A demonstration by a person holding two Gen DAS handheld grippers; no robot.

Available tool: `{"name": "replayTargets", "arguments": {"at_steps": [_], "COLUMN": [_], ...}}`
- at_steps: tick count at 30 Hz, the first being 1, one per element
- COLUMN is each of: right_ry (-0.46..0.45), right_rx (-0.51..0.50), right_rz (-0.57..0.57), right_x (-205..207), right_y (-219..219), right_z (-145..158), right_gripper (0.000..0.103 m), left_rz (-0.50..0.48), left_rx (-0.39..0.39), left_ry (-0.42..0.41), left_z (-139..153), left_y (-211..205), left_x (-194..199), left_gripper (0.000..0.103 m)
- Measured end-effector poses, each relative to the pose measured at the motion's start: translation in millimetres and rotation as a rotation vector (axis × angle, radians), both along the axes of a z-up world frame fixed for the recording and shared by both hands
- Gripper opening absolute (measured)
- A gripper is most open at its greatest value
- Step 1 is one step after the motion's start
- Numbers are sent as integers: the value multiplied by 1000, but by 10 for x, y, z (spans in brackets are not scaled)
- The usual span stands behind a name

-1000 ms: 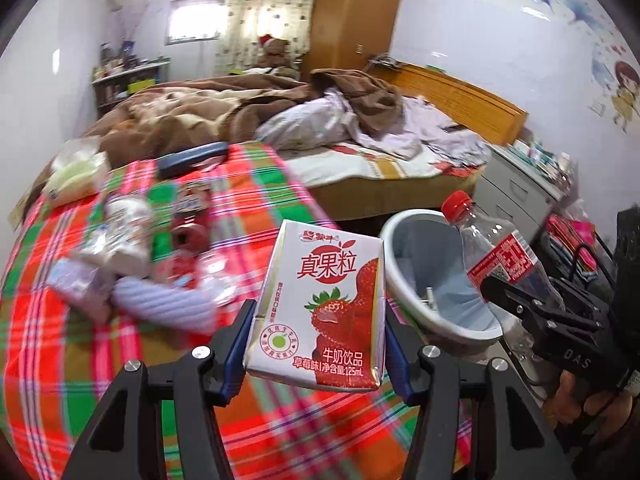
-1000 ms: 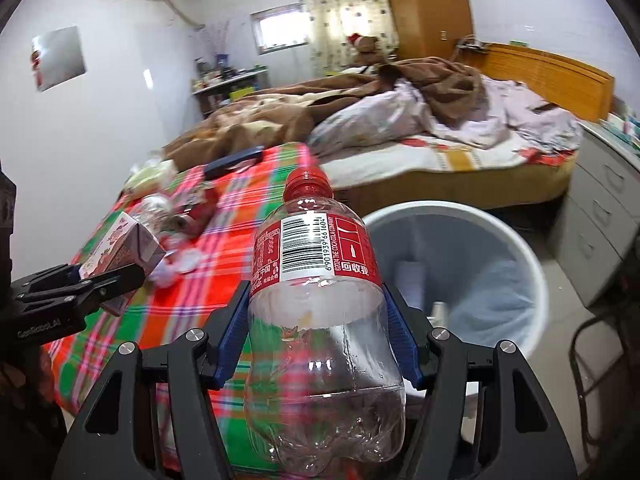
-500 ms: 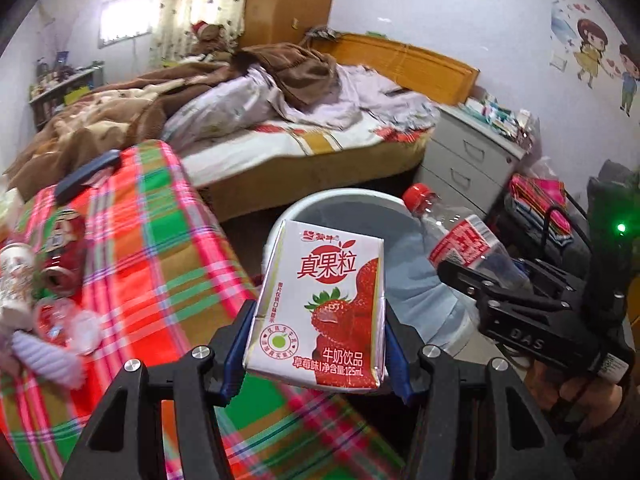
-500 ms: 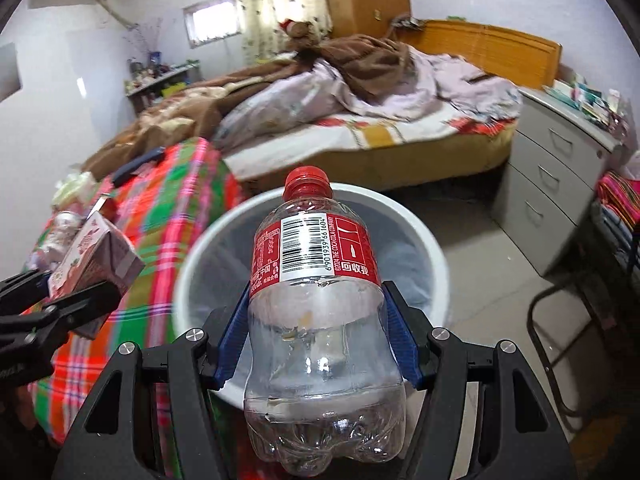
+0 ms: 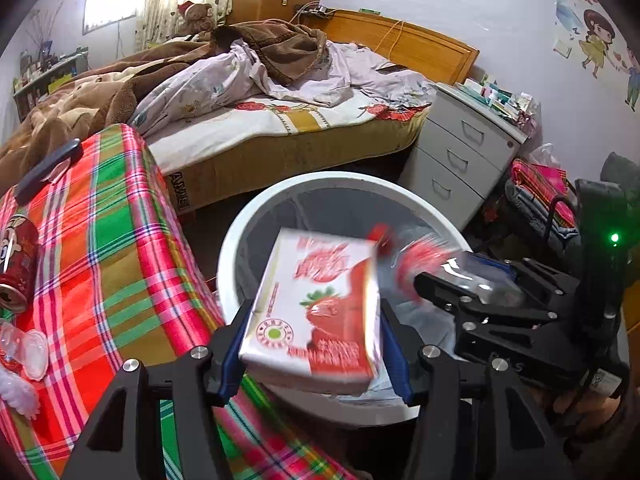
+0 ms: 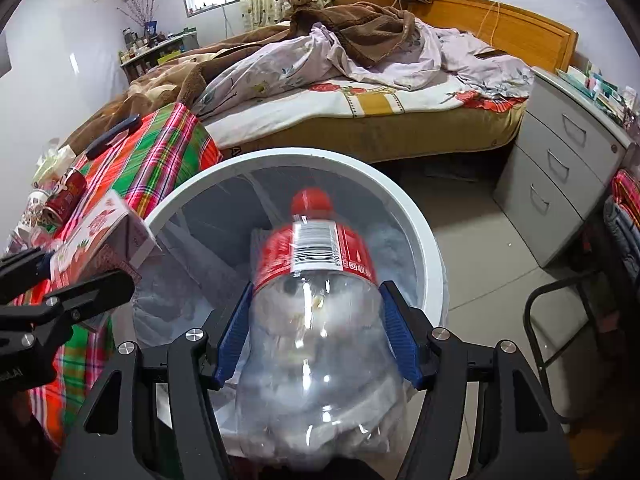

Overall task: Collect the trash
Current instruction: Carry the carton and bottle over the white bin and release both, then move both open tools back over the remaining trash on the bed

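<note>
Since a second ago you have carried both grippers off the plaid-covered table [image 5: 120,264] and over the white bin [image 5: 320,178]; its mouth now fills the space ahead of both sets of fingers, where before the table lay under your left one. That table now sits to the left of the left gripper [image 5: 314,330], with a red can [image 5: 18,264] lying on the cloth. Beyond the bin stands an unmade bed [image 5: 280,120] with a brown blanket, and off to the right a grey drawer unit [image 5: 460,160].

Your left gripper is pinching the strawberry milk carton [image 5: 320,304] by its sides, blue pads pressed against it, tilted and blurred above the bin's near rim. Your right gripper [image 6: 316,332] clamps the clear plastic bottle [image 6: 316,320] at its waist, jaws spread wide around it, red cap pointing forward over the bin's lined interior. From the right wrist view, the left gripper [image 6: 60,280] and its carton [image 6: 96,236] hang just left of the bin's rim [image 6: 280,156]
</note>
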State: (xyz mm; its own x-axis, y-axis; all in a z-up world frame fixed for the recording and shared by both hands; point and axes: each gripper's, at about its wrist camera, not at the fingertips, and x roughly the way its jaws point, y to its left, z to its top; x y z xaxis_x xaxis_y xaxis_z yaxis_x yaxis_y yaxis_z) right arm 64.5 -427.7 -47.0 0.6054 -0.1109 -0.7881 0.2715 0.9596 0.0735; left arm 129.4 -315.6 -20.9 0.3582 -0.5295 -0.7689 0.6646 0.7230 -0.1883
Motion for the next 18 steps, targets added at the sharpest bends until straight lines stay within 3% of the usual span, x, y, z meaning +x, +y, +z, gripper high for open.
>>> {"name": "replayTargets", "arguments": {"at_steps": [4,18], "right_ry": [-34,-108], "right_rx": [-5,9], "right_rz": [2,-14], "right_x": [-31,-157], "right_y": [-18,95], "right_z": [39,221], "right_gripper": [72,72], "left_rz": [5,94], "left_rx": [-8,-39], "left_ry": [-16,-49], "left_z": [31,232], "left_y": [7,506], "left_x": [-26,-111], "left_gripper": [64,64]}}
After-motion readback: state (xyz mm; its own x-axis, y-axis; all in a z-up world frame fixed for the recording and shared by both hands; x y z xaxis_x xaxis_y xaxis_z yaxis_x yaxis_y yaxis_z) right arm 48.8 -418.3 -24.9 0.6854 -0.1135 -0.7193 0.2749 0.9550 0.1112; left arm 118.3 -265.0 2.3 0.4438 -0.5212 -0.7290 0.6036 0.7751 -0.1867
